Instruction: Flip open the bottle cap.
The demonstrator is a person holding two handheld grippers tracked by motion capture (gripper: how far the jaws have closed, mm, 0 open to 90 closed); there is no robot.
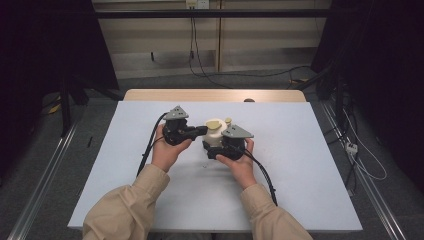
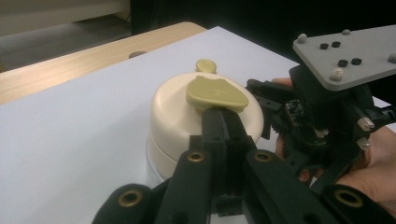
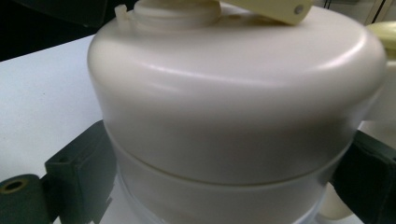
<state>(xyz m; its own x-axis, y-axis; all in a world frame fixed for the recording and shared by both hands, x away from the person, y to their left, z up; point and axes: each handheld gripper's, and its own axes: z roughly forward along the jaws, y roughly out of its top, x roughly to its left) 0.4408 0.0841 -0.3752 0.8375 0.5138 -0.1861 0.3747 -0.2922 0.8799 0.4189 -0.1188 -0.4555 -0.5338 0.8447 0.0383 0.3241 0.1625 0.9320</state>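
No readable writing or brand on anything. Left claw [image 2: 223,122]: matte black plastic, jaws pressed together, tips at edge of flat olive-yellow handle [image 2: 215,92] on top of jar lid. Right claw [image 3: 224,186]: black jaws set wide, clamped on both sides of jar [image 3: 233,112] just under lid seam. Jar: smooth cream plastic, round, domed lid, stands at middle of pale blue-grey surface [image 1: 300,190]. Beyond: bare wood strip [image 1: 215,95] along far edge, cables on floor.
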